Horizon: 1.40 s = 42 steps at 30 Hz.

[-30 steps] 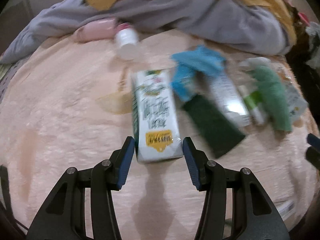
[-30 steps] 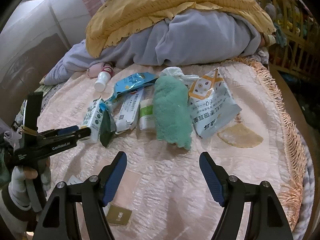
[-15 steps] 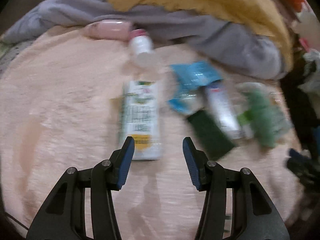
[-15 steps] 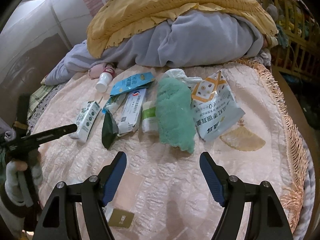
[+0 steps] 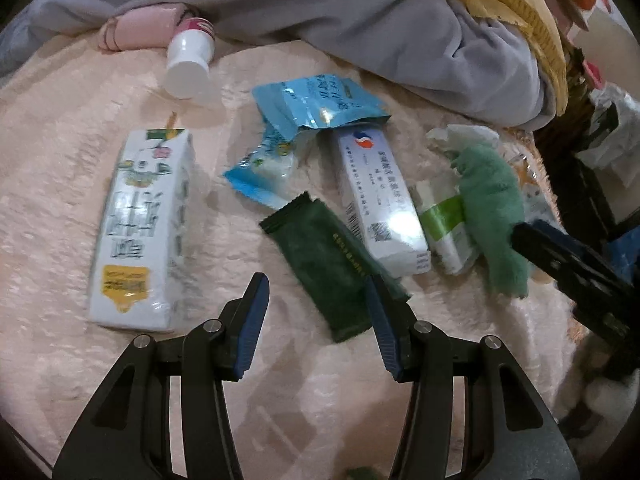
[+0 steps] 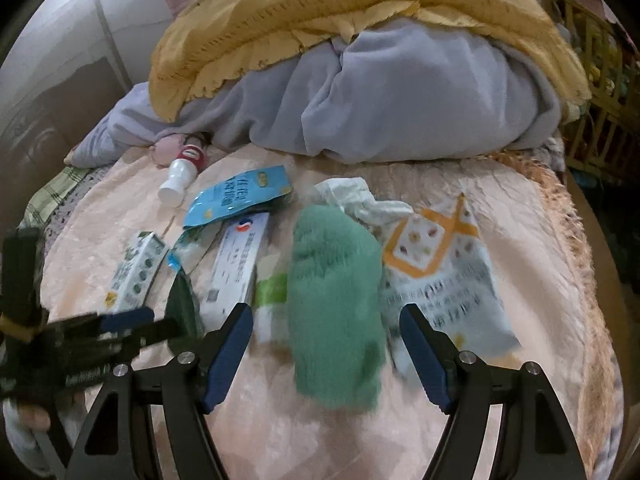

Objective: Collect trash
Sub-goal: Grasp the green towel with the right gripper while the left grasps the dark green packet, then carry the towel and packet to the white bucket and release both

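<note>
Trash lies scattered across a pink bedspread as two hand-held grippers hover over it. The left gripper has its blue-padded fingers partly apart and empty; the near end of a dark green wrapper lies between their tips on the bed, untouched. At ten o'clock from that gripper lies a white drink carton, flat on its side. Beyond the wrapper, toward twelve o'clock, sit a torn blue packet and a smaller blue-and-white wrapper; at one o'clock a long white box lies beside a green-banded white tube. Farther off, at eleven o'clock, a small white bottle rests against a pink cloth.

The right gripper has its fingers wide apart and holds nothing; a green fuzzy cloth lies on the bed between them, blurred, with no pad seen pressing it. At one o'clock from it lies a white snack bag with orange markings, and crumpled white paper sits at twelve o'clock behind the cloth. At the far side, a grey blanket is heaped under a yellow cover.
</note>
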Each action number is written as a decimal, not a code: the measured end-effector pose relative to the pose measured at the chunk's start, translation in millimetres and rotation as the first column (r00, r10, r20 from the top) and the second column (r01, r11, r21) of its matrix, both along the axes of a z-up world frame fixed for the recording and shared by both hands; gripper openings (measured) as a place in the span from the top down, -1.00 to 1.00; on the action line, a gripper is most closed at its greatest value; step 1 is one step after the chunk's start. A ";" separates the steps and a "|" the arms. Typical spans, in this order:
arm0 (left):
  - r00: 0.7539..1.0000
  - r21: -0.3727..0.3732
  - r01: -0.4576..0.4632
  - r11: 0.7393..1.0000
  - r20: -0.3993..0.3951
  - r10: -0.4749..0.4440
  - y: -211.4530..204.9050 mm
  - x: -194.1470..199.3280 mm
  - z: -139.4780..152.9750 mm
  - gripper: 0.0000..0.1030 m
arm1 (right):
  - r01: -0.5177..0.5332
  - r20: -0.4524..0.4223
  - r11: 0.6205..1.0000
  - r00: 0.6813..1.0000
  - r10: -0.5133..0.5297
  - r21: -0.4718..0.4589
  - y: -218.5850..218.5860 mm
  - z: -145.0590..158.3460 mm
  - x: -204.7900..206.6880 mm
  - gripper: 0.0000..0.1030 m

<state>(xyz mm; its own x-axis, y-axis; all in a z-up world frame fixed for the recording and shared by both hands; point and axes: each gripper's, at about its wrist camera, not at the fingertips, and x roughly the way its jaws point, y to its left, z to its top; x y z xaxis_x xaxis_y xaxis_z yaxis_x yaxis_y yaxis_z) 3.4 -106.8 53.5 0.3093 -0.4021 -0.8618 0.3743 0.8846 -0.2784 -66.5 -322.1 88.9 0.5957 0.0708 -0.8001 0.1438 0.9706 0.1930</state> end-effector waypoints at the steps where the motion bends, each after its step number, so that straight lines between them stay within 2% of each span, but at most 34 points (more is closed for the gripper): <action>1: 1.000 -0.008 0.000 1.000 0.003 0.000 -2.8 1.1 -0.8 0.06 | 0.002 -0.003 1.000 1.000 -0.002 0.003 -0.6 -2.6 5.8 -0.43; 4: 1.000 -0.024 -0.001 1.000 0.003 0.001 -8.7 5.9 -5.0 0.06 | 0.004 -0.011 1.000 1.000 -0.004 0.017 -1.6 -12.3 18.5 -0.41; 5: 1.000 -0.031 -0.001 1.000 -0.002 0.001 -10.4 7.3 -7.0 0.08 | 0.000 -0.015 1.000 1.000 0.000 0.022 -1.4 -15.6 20.9 -0.31; 6: 1.000 -0.039 0.002 0.999 -0.012 -0.002 -12.0 8.6 -9.6 0.12 | 0.001 -0.020 1.000 1.000 0.000 0.024 -1.1 -19.0 21.6 0.13; 7: 1.000 -0.052 0.007 0.999 -0.024 -0.009 -12.4 8.5 -11.5 0.45 | 0.004 -0.026 1.000 1.000 -0.003 0.028 -1.1 -21.3 20.6 0.18; 8: 0.999 -0.057 0.012 0.998 -0.035 -0.014 -12.1 7.8 -12.7 0.58 | 0.000 -0.022 0.999 1.000 0.001 0.044 -1.0 -21.3 16.8 0.19; 9: 0.999 -0.064 0.014 0.998 -0.037 -0.017 -11.1 6.1 -11.5 0.59 | -0.006 -0.014 0.998 1.000 0.007 0.055 -0.9 -19.9 12.4 0.22; 13: 0.999 -0.083 0.038 0.996 0.009 -0.038 0.3 -6.5 9.7 0.85 | -0.039 0.037 0.996 0.999 0.036 0.085 0.5 0.2 -22.5 0.23; 15: 0.998 -0.088 0.053 0.995 0.026 -0.050 4.2 -11.6 21.9 0.85 | -0.048 0.065 0.994 0.997 0.042 0.094 0.3 12.7 -41.0 0.23; 20: 0.995 -0.102 0.084 0.991 0.060 -0.079 10.8 -28.6 51.8 0.85 | -0.037 0.134 0.981 0.991 0.011 0.190 -10.2 39.3 -92.4 0.23; 23: 0.991 -0.127 0.117 0.985 0.074 -0.108 9.5 -45.2 66.4 0.85 | -0.013 0.159 0.980 0.987 -0.019 0.201 -15.8 51.9 -121.7 0.23; 25: 0.986 -0.146 0.155 0.977 0.087 -0.143 -1.0 -59.8 78.0 0.85 | 0.015 0.167 0.984 0.985 -0.045 0.176 -20.0 59.4 -141.7 0.23; 29: 0.969 -0.156 0.237 0.959 0.111 -0.222 -31.7 -90.4 95.2 0.85 | 0.071 0.165 0.986 0.981 -0.097 0.153 -37.2 64.5 -175.6 0.23; 35: 0.924 -0.146 0.378 0.914 0.124 -0.362 -97.8 -141.2 104.3 0.85 | 0.193 0.150 0.971 0.965 -0.213 0.138 -80.4 64.8 -229.3 0.23; 42: 0.836 -0.134 0.547 0.826 0.141 -0.531 -189.0 -204.2 112.1 0.85 | 0.327 0.127 0.941 0.933 -0.337 0.092 -134.1 62.9 -292.9 0.23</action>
<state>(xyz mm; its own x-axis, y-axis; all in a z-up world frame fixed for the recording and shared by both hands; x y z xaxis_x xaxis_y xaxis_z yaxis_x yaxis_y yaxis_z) -200.7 -295.8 165.6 0.0777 -0.6597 -0.7475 0.8095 0.4794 -0.3390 -359.4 -456.2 151.8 0.6996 -0.0984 -0.7078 0.4222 0.8560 0.2983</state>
